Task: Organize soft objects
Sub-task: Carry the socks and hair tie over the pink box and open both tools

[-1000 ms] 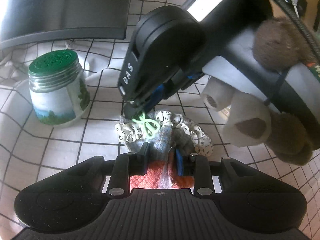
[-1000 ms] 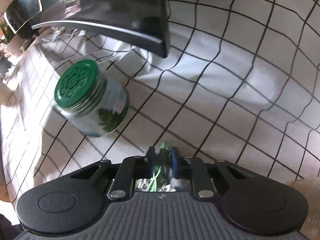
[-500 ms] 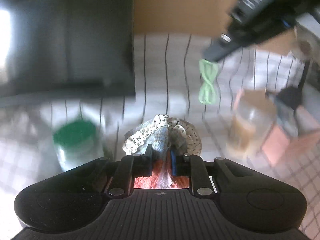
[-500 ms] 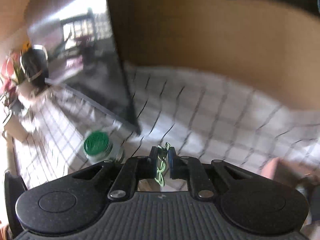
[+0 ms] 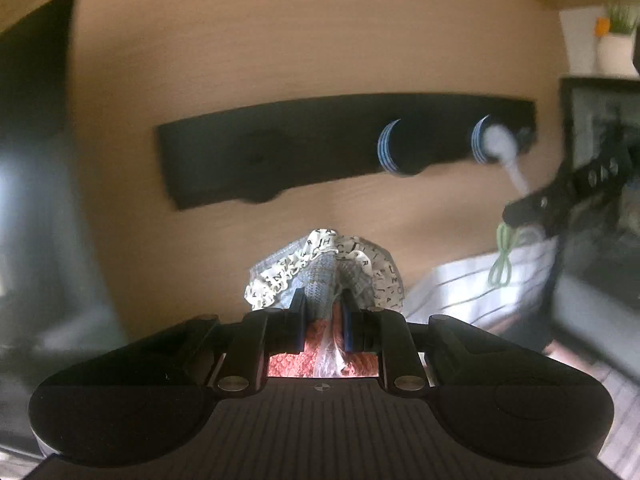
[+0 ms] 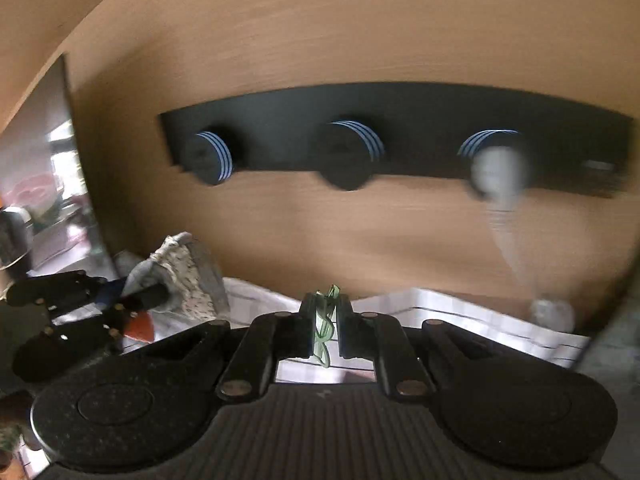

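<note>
My left gripper (image 5: 323, 300) is shut on a bunched soft cloth item (image 5: 325, 267), grey knit with a white letter-print frill, held up in the air facing the wall. It also shows at the left of the right wrist view (image 6: 180, 276). My right gripper (image 6: 325, 305) is shut on a thin green elastic loop (image 6: 323, 334), which also hangs at the right of the left wrist view (image 5: 503, 258). A black wall rack (image 6: 400, 136) with round blue-striped pegs (image 6: 348, 152) is ahead of both grippers.
A white object (image 6: 498, 172) hangs on the rack's right peg. The wooden wall (image 5: 320, 40) fills the background. A checked tablecloth (image 6: 460, 316) lies below. A dark monitor (image 5: 28, 160) stands at the left.
Both grippers have risen from the table and tilted up toward the wall rack, each keeping its item. The green-lidded jar has dropped out of view.
</note>
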`<action>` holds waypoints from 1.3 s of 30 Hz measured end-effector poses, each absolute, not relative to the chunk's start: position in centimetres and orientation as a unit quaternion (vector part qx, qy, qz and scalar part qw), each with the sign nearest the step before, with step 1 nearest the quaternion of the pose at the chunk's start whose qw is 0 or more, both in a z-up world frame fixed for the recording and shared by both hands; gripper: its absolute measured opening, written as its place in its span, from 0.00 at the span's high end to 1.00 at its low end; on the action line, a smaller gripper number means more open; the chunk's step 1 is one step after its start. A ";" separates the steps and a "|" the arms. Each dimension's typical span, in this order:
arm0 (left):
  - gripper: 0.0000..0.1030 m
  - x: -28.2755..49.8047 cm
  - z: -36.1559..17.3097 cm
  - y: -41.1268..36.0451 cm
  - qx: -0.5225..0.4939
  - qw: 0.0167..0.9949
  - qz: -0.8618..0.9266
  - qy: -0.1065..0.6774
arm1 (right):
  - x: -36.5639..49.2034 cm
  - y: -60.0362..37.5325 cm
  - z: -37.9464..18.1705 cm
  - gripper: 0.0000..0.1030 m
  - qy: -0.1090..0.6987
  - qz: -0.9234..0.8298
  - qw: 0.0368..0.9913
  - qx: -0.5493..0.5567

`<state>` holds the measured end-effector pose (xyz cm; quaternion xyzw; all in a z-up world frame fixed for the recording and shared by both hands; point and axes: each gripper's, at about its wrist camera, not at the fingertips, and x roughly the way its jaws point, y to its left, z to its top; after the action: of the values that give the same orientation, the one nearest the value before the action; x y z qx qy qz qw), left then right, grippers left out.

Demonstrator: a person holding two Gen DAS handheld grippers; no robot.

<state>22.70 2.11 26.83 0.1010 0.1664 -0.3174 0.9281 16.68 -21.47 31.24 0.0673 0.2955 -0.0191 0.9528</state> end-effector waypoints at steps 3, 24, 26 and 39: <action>0.81 22.6 26.0 -0.7 0.089 0.913 -0.355 0.183 | 15.7 -22.8 31.1 0.90 0.288 -0.055 0.954 0.059; 0.70 19.0 11.0 -13.7 0.157 0.820 -0.449 0.319 | 16.3 -27.1 17.7 0.90 0.414 -0.093 0.896 0.136; 0.70 19.3 11.0 -13.5 0.158 0.821 -0.450 0.313 | 16.8 -27.0 15.6 0.90 0.433 -0.097 0.885 0.142; 0.70 20.0 10.3 -14.1 0.152 0.806 -0.464 0.335 | 14.5 -28.1 12.0 0.89 0.457 -0.144 0.862 0.168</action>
<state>19.99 -14.11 10.29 0.1519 0.3349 -0.4643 0.8057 14.52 -28.09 12.02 0.1676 0.4565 -0.1442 0.8618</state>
